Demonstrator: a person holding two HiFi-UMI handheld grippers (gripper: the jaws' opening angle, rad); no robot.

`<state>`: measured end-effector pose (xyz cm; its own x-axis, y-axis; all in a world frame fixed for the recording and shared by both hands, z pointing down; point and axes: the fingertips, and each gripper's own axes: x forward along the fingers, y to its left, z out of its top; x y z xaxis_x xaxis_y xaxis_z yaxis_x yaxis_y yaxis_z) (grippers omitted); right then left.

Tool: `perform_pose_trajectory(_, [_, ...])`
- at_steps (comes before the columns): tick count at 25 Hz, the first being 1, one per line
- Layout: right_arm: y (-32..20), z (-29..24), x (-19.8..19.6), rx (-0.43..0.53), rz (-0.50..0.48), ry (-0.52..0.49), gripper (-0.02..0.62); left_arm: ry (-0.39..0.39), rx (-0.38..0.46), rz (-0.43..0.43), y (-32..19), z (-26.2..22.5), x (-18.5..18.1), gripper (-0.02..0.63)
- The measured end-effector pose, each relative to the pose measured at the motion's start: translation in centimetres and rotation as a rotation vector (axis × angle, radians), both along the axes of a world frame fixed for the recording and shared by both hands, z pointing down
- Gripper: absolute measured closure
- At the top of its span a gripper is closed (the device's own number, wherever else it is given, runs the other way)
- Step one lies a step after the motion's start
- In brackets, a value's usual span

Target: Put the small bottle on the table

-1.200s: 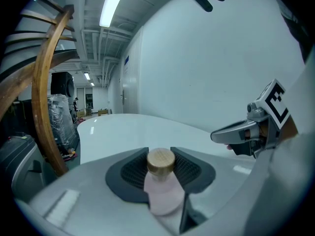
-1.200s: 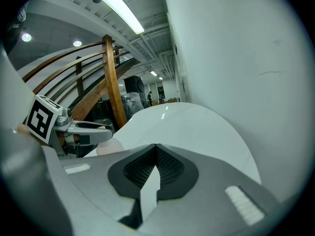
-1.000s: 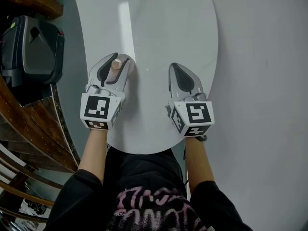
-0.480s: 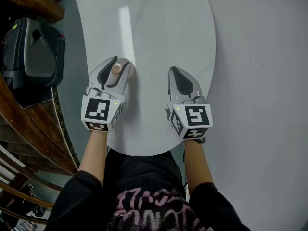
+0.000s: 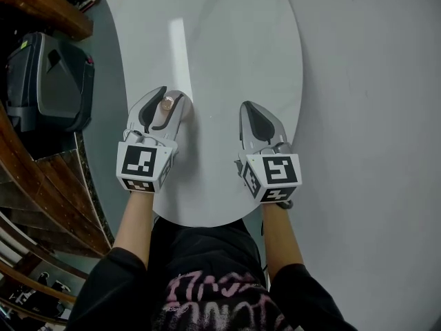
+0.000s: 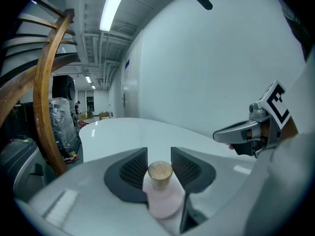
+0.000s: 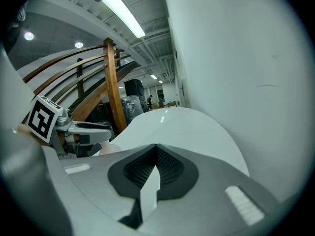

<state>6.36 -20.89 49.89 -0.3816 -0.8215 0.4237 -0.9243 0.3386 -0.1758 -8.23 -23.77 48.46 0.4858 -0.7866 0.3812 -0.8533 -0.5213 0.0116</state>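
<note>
One small bottle (image 5: 166, 104); one white oval table (image 5: 227, 40); two hand-held grippers, the left gripper (image 5: 169, 95) and the right gripper (image 5: 247, 105). Two marker cubes (image 5: 143, 164), one to each gripper; two bare forearms (image 5: 133, 219); one dark case (image 5: 52, 81); one ceiling strip light (image 6: 114, 6).

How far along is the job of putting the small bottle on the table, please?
Done: the small bottle is over the table. In hand: the left gripper is shut on it. Left: setting it down and letting go; contact with the tabletop cannot be judged. The right gripper is shut, empty.
</note>
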Motion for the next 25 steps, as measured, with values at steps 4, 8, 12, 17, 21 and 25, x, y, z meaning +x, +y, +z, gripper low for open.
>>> perform_pose_trajectory(4, [0.2,-0.4,-0.2,0.01,-0.001,-0.004,0.581,0.001,0.011,-0.007,0.2,-0.4,-0.2,0.462])
perform_pose_trajectory(8, [0.4,-1.1,-0.3,0.02,0.002,-0.006,0.581,0.01,0.032,-0.032,0.2,-1.5,-0.8,0.463])
perform_pose_trajectory(12, [0.9,-1.6,-0.5,0.027,0.009,-0.009,0.581,0.012,0.046,-0.046,0.6,-2.4,-1.4,0.466])
perform_pose_trajectory(17, [1.7,-2.5,-1.1,0.046,0.006,-0.014,0.581,0.024,0.066,-0.055,2.0,-3.5,-1.7,0.478])
perform_pose_trajectory(21, [1.8,-3.3,-1.1,0.06,-0.005,-0.012,0.581,0.028,0.067,-0.06,2.6,-4.1,-1.7,0.479])
perform_pose_trajectory(25, [2.0,-4.0,-1.0,0.069,-0.005,-0.01,0.581,0.031,0.072,-0.062,3.1,-4.6,-1.6,0.482])
